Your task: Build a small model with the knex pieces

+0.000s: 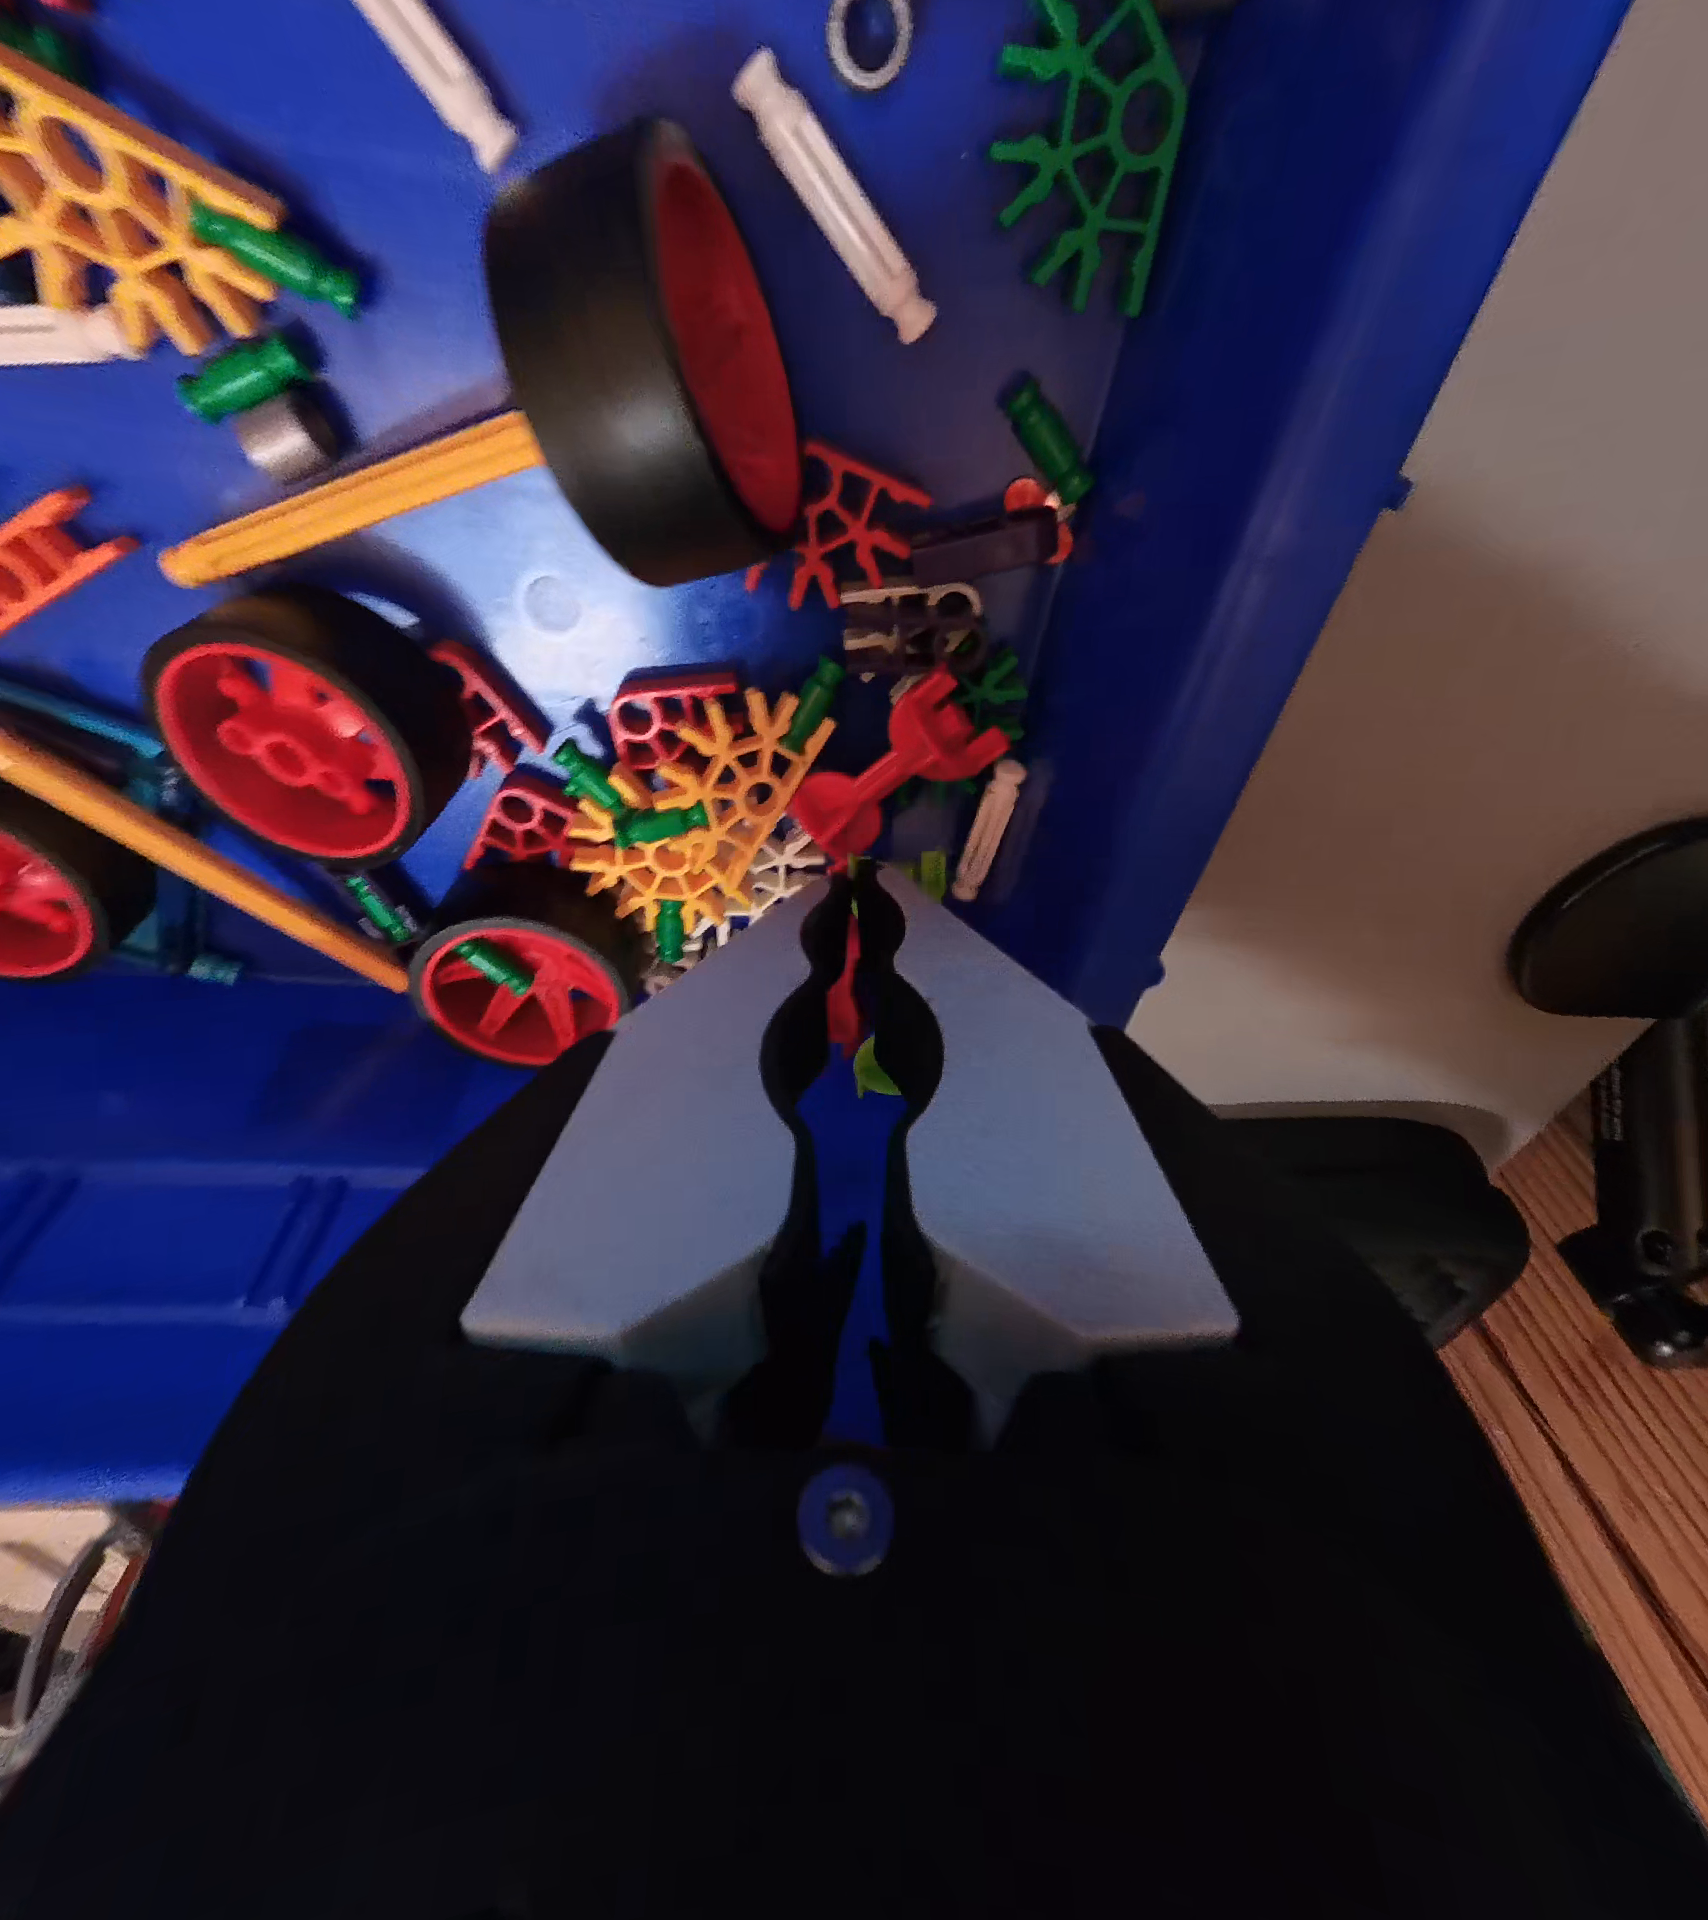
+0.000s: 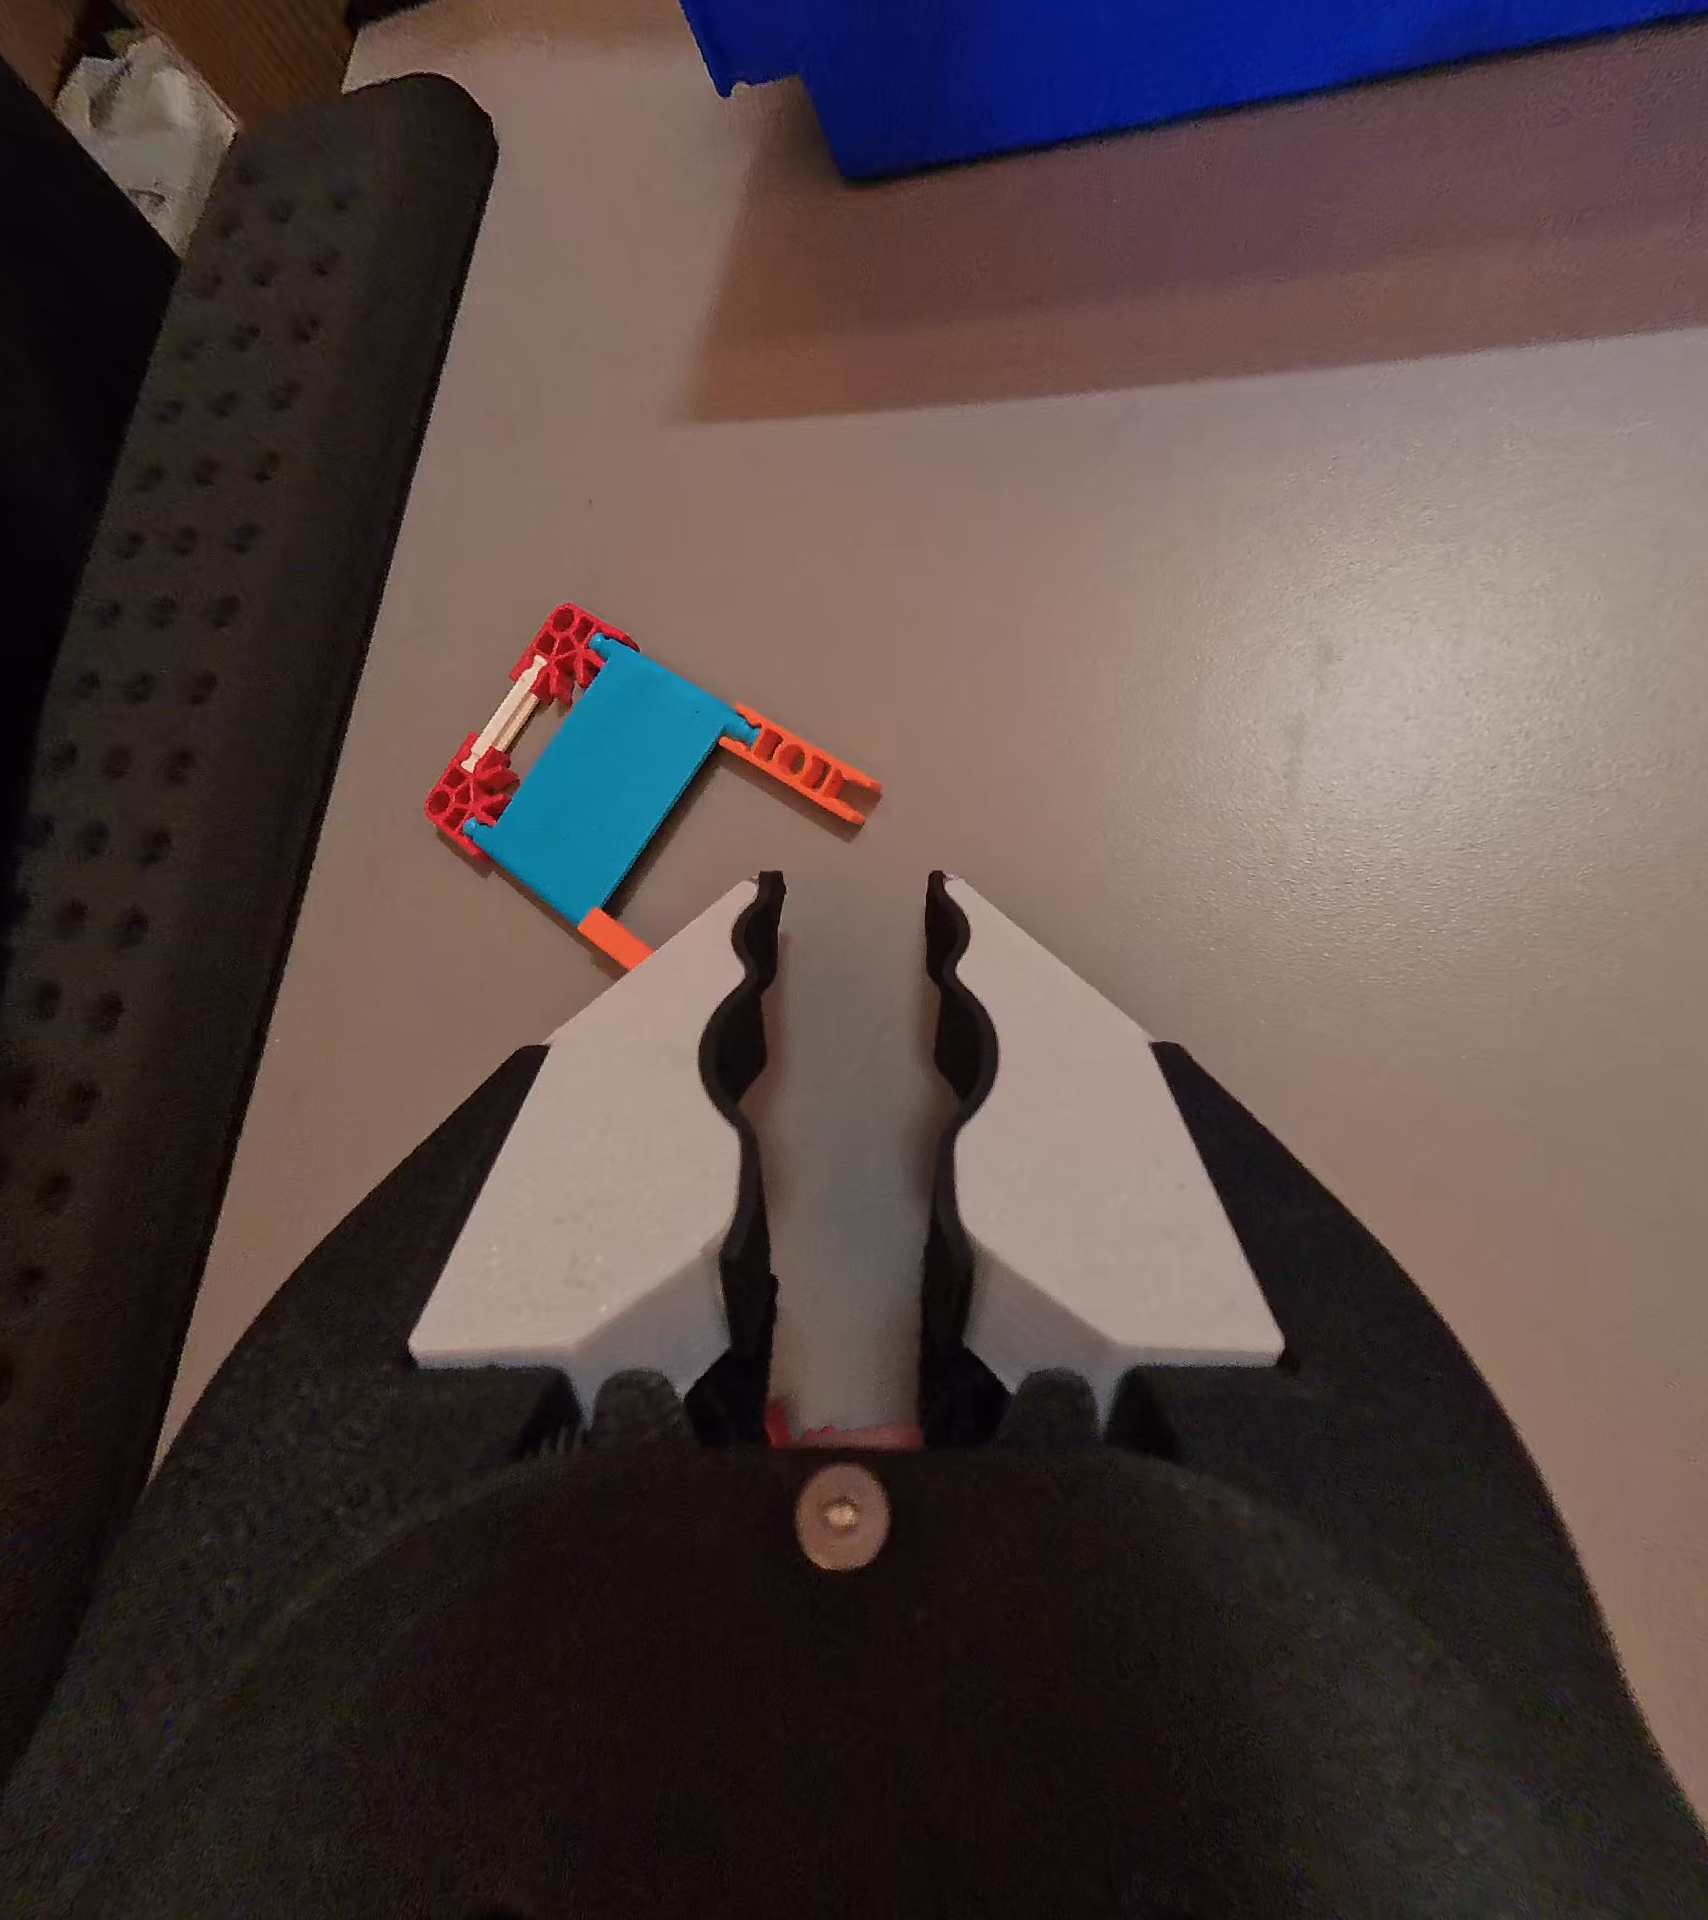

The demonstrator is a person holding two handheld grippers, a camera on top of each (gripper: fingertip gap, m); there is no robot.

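Note:
My left gripper (image 1: 858, 883) reaches into a blue bin (image 1: 1234, 582) of plastic building pieces. Its jaws are closed on a thin red piece (image 1: 844, 995) that shows in the gap between them. Just beyond the tips lie a red clip-ended piece (image 1: 897, 764) and yellow snowflake connectors (image 1: 699, 821). My right gripper (image 2: 855, 883) is open and empty above a grey table (image 2: 1245, 727). A small assembly with a teal panel (image 2: 611, 779), red corner connectors (image 2: 476, 800) and orange connectors (image 2: 808, 769) lies flat just left of and beyond its tips, apart from them.
The bin holds black wheels with red hubs (image 1: 284, 743), a large wheel on edge (image 1: 642, 343), white rods (image 1: 829, 192), yellow rods (image 1: 351, 499) and a green connector (image 1: 1099, 145). A black perforated foam pad (image 2: 206, 623) lines the table's left. The bin's corner (image 2: 1141, 73) shows beyond. The tips of one gripper are about 30 cm away from the tips of the other.

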